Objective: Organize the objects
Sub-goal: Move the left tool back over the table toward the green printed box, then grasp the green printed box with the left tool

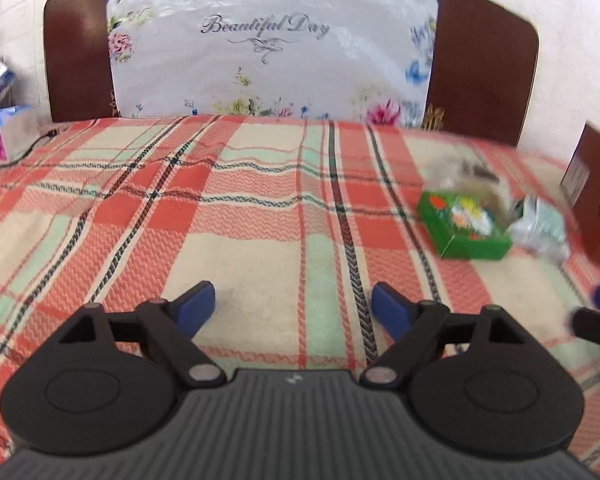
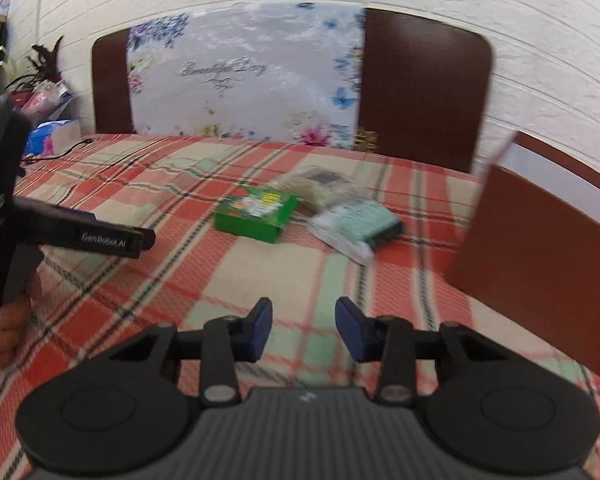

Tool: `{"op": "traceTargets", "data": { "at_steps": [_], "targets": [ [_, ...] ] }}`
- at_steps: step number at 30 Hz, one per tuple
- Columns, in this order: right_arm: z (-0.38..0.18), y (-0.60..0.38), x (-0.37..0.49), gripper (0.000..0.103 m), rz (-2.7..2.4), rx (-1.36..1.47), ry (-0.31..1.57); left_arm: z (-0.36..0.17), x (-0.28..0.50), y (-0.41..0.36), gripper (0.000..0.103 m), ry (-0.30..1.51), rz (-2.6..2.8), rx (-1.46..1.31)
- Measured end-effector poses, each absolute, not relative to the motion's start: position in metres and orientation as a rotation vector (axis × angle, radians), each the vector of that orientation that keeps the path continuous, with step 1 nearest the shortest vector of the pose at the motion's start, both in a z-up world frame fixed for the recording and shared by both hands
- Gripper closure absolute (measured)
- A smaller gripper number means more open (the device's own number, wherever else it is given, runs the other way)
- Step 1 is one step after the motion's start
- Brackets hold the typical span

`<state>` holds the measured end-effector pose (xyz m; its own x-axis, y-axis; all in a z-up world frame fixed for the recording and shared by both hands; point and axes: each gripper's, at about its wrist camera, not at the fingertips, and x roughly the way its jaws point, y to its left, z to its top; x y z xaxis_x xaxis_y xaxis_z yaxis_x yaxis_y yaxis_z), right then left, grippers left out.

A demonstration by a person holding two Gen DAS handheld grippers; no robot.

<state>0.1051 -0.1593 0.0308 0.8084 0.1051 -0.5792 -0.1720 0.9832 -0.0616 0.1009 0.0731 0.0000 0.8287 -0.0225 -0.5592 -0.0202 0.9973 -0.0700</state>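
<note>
A green box (image 1: pixel 464 224) (image 2: pixel 256 212) with a flower print lies on the plaid bedspread (image 1: pixel 260 208). Behind it is a clear packet (image 1: pixel 466 172) (image 2: pixel 320 182), and a pale green-and-white packet (image 1: pixel 540 228) (image 2: pixel 356 224) lies to its right. My left gripper (image 1: pixel 292 304) hovers over bare cloth to the left of the box, open wide with nothing between its blue pads. My right gripper (image 2: pixel 304 320) is open with a narrower gap, empty, and short of the packets. A black finger (image 2: pixel 100 238) of the left gripper, held by a hand, shows in the right wrist view.
A brown box (image 2: pixel 540 248) (image 1: pixel 596 200) stands on the bed at the right, close to the packets. A floral cushion (image 1: pixel 272 40) leans on the dark wooden headboard (image 1: pixel 480 60). A blue tissue box (image 1: pixel 0 132) and a black cable (image 1: pixel 28 152) sit at the left edge.
</note>
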Motion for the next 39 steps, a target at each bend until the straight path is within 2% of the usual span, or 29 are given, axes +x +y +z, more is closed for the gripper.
{"op": "traceTargets", "data": {
  "at_steps": [4,6,7,8,12,14,17,27,29,31,34,39],
  "targets": [
    [0.033,-0.14,0.15,0.057,0.174,-0.082,0.611,0.0,0.102,0.065,0.016,0.584,0.014,-0.039],
    [0.037,-0.132,0.171,0.045,0.197,-0.038,0.608,-0.001,0.103,0.065,0.016,0.584,0.012,-0.05],
    [0.038,-0.129,0.181,0.029,0.183,-0.02,0.598,-0.002,0.103,0.064,0.016,0.583,0.013,-0.049],
    [0.037,-0.127,0.19,0.024,0.163,-0.005,0.593,-0.003,0.104,0.064,0.015,0.583,0.016,-0.045],
    [0.012,-0.122,0.227,0.034,0.119,0.036,0.722,-0.002,0.106,0.059,0.015,0.585,0.017,-0.046],
    [0.007,-0.122,0.218,0.039,0.118,0.014,0.675,-0.002,0.107,0.059,0.014,0.585,0.017,-0.047],
    [0.007,-0.128,0.198,0.04,0.134,-0.002,0.673,-0.002,0.108,0.061,0.014,0.586,0.017,-0.048],
    [0.014,-0.208,0.056,0.039,0.044,-0.068,0.663,-0.002,0.102,0.062,0.013,0.601,0.026,-0.017],
    [0.015,-0.228,0.037,0.026,0.005,-0.019,0.675,0.002,0.105,0.054,0.015,0.628,0.04,0.011],
    [0.015,-0.242,0.022,0.025,0.0,0.016,0.676,0.011,0.101,0.044,0.019,0.678,-0.027,-0.048],
    [0.016,-0.245,0.013,0.025,-0.01,0.022,0.658,0.026,0.084,0.0,0.029,0.744,-0.247,-0.089],
    [0.018,-0.235,0.017,0.024,0.023,-0.059,0.633,0.037,0.064,-0.071,0.029,0.858,-0.478,-0.07]
  ]
}}
